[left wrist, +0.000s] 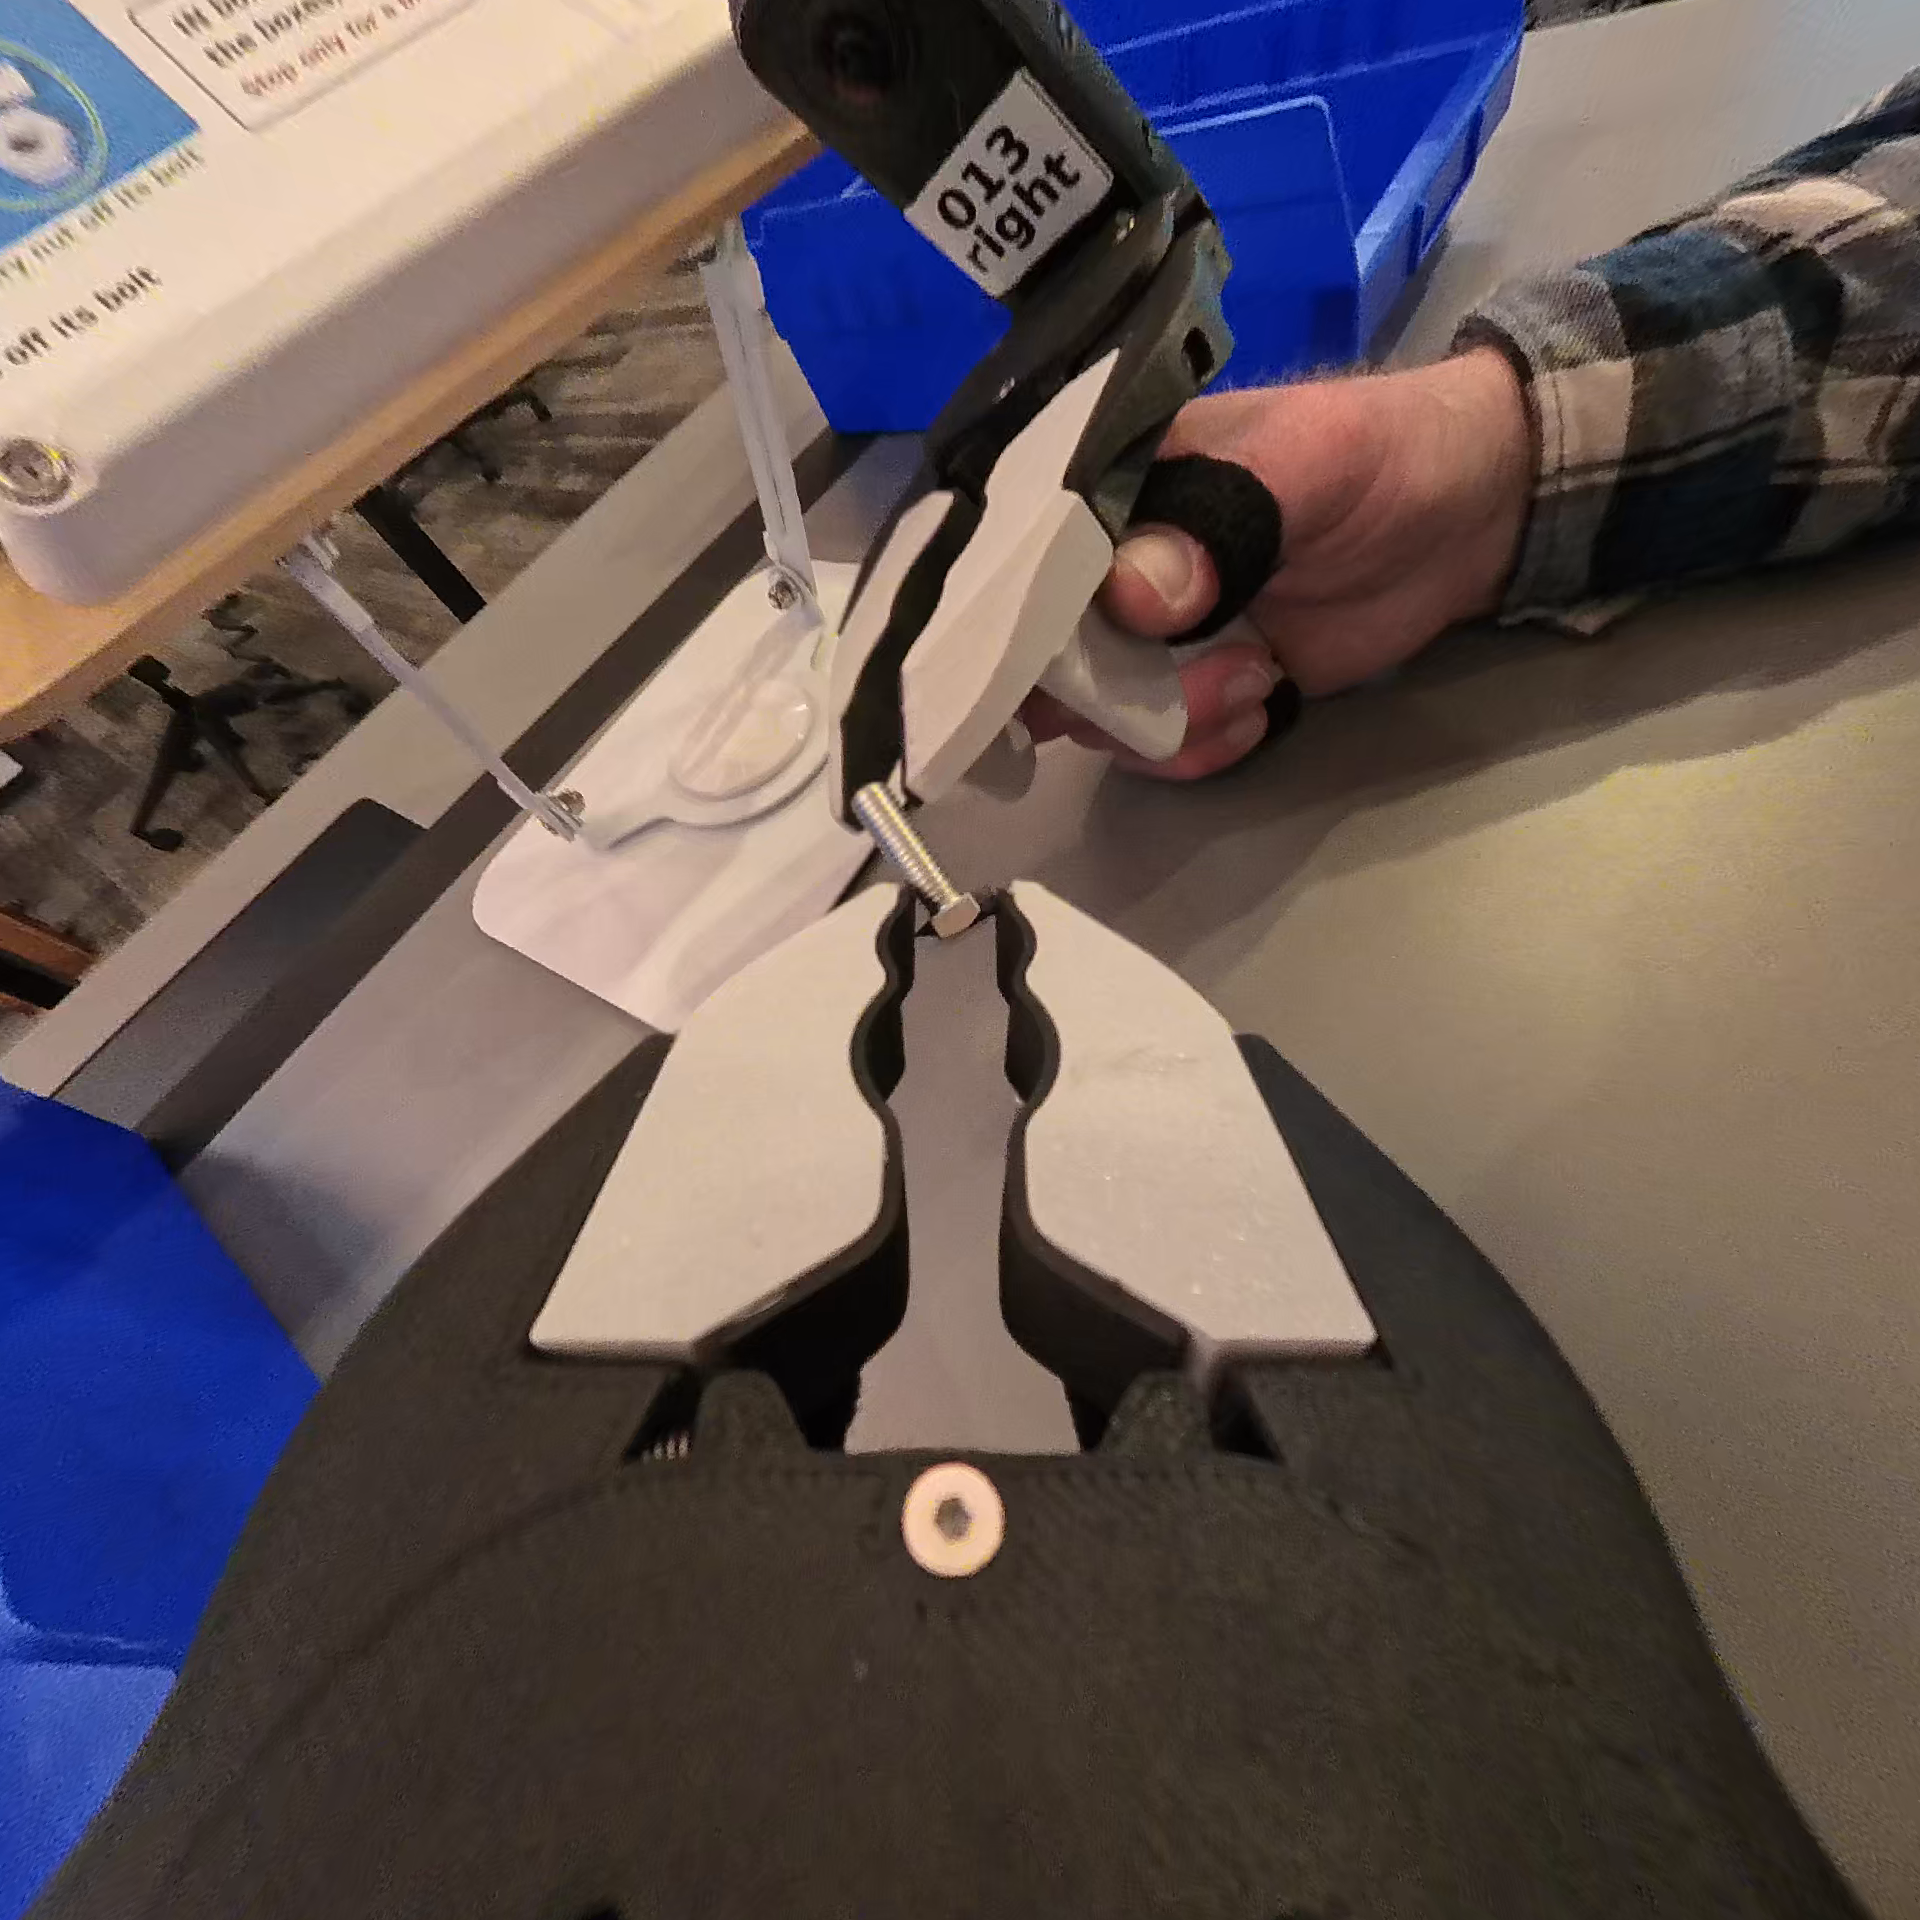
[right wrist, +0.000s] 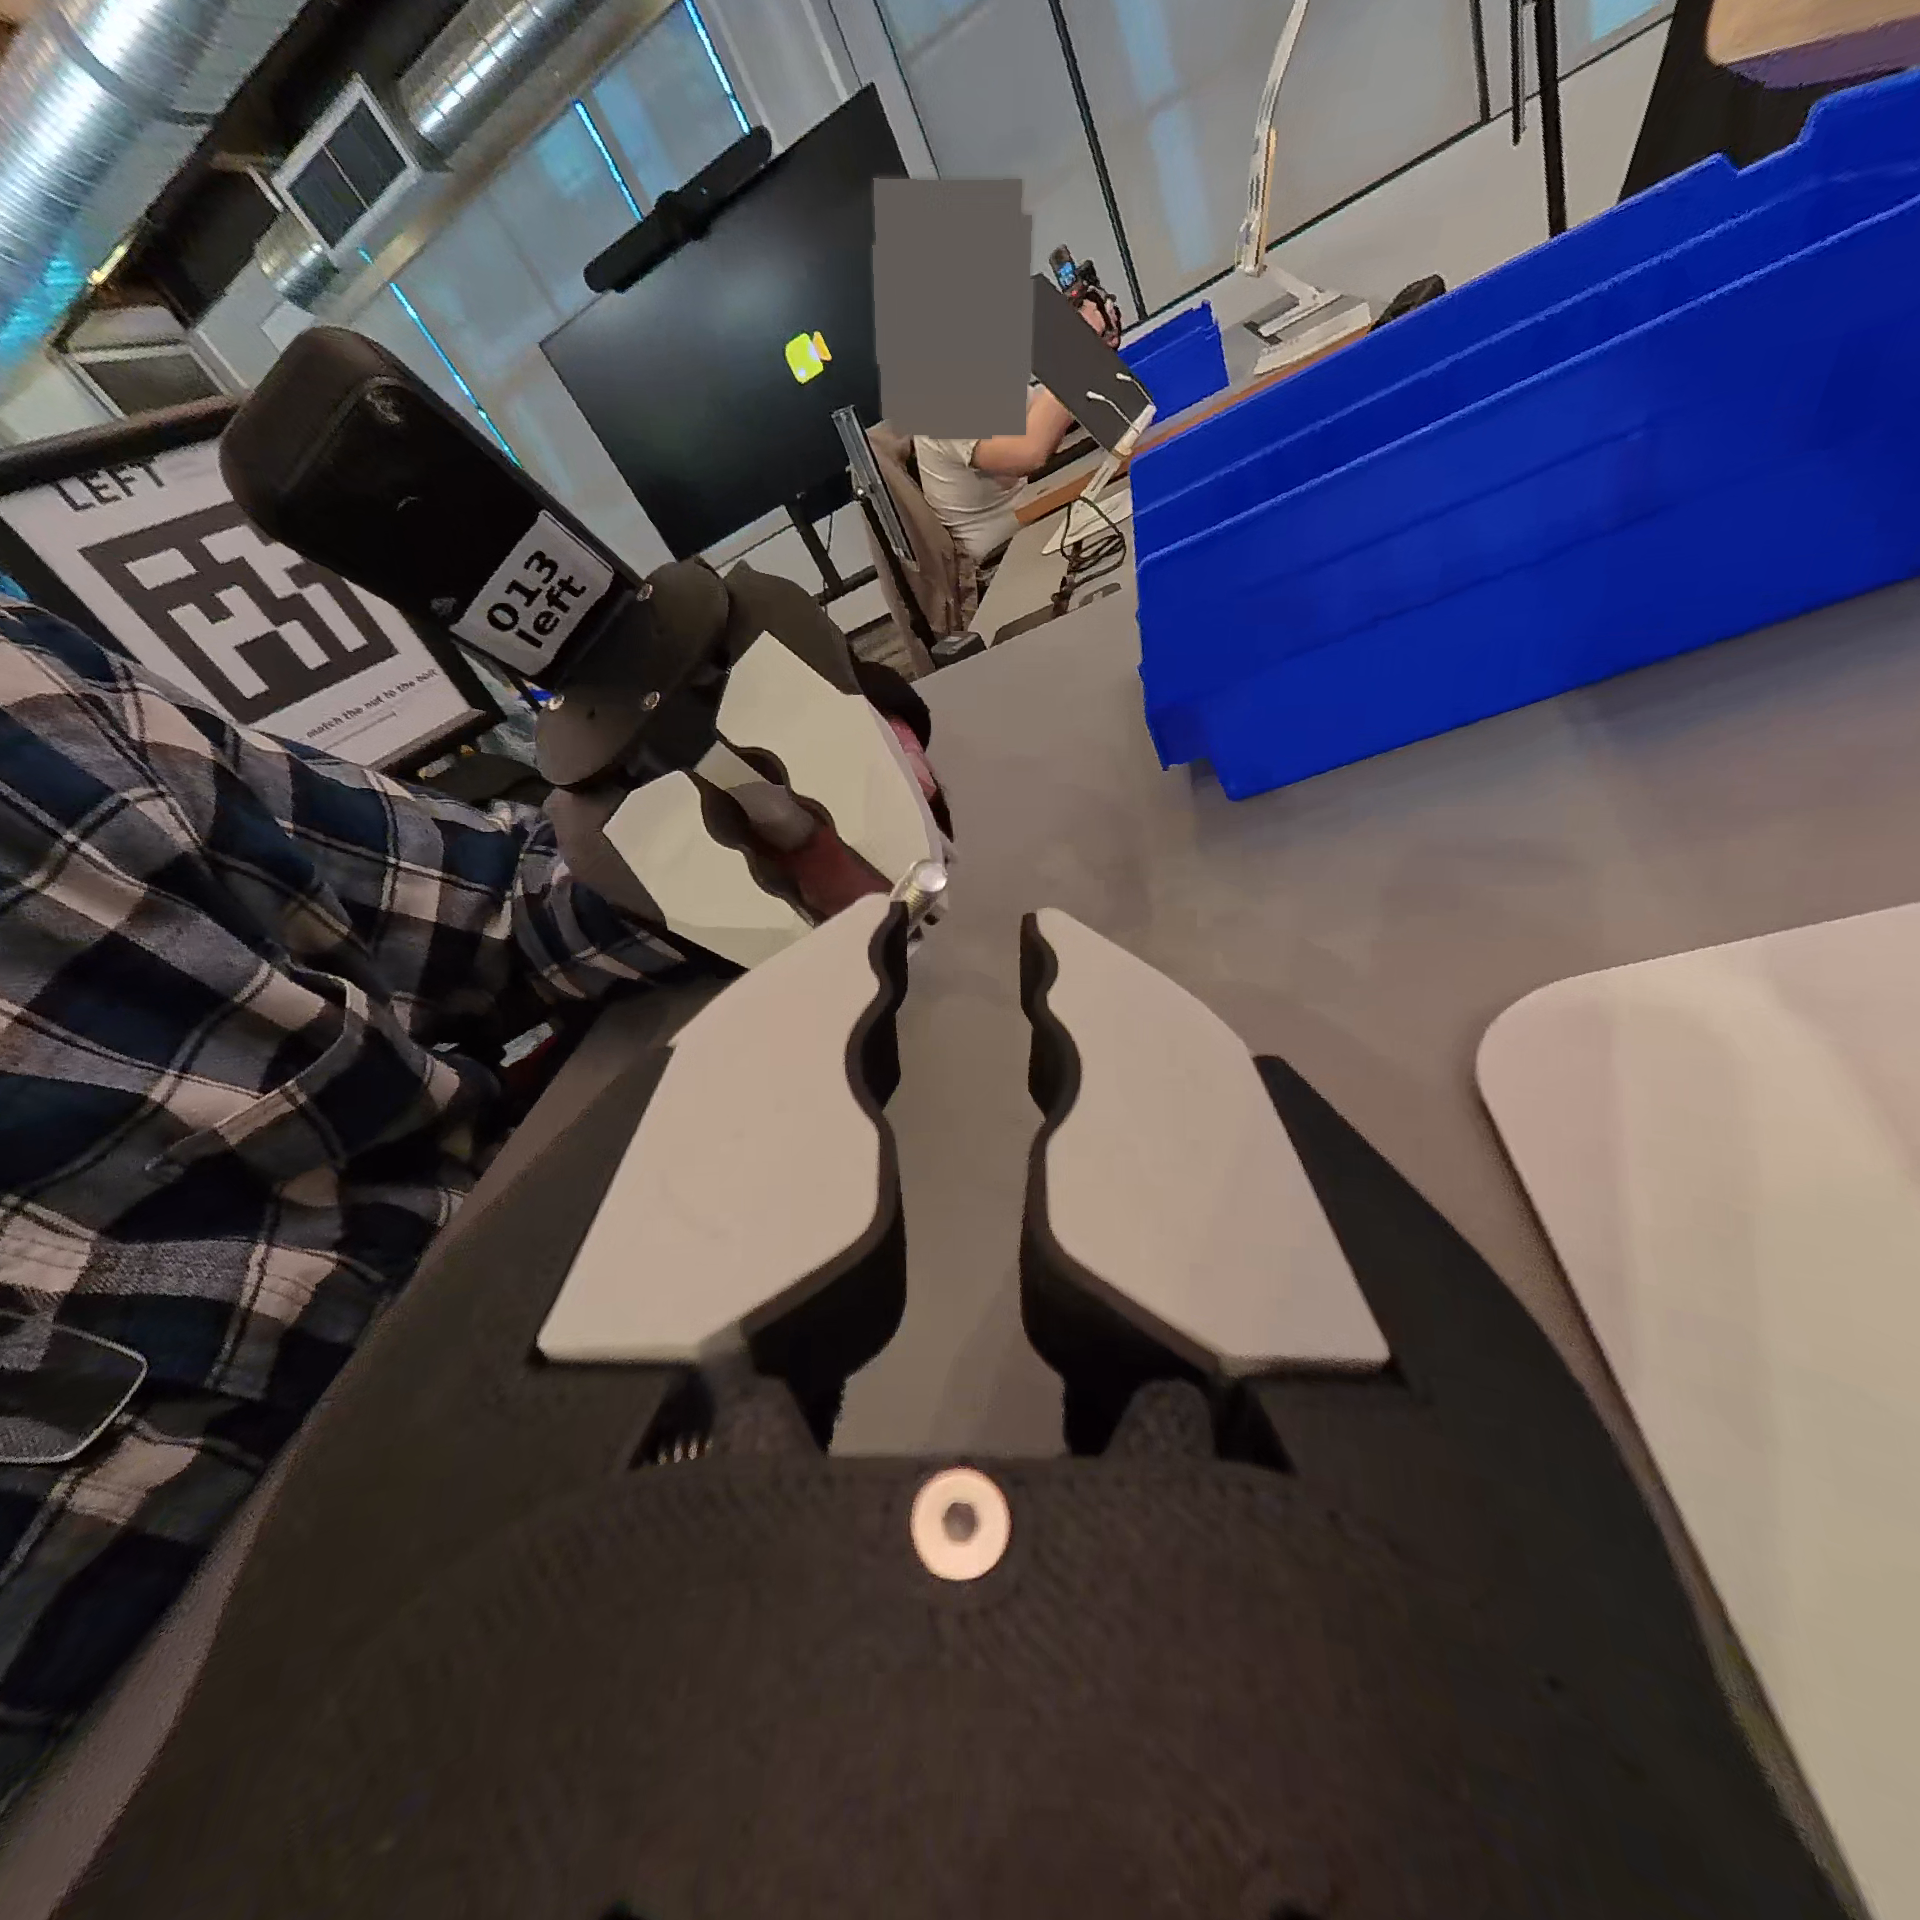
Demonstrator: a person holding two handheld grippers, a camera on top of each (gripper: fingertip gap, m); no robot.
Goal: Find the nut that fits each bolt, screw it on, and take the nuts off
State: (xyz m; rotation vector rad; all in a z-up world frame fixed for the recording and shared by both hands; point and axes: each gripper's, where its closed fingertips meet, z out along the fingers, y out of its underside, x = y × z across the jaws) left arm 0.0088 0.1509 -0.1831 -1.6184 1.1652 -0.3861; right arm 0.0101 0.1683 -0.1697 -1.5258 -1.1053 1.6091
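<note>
In the left wrist view, my left gripper is shut on the hex head of a silver bolt and holds it above the grey table. The threaded shank slants up and left. Its free end sits at the fingertips of my right gripper, which comes down from above. In the right wrist view, my right gripper is open with nothing between its pads. The bolt's end shows just beyond its left fingertip. The left gripper's fingers show behind it. I see no nut.
A blue bin stands at the back of the table and also shows in the right wrist view. Another blue bin is at the lower left. A white stand base sits ahead. A white mat lies at the right. Less than 4 cm separates the two grippers' tips.
</note>
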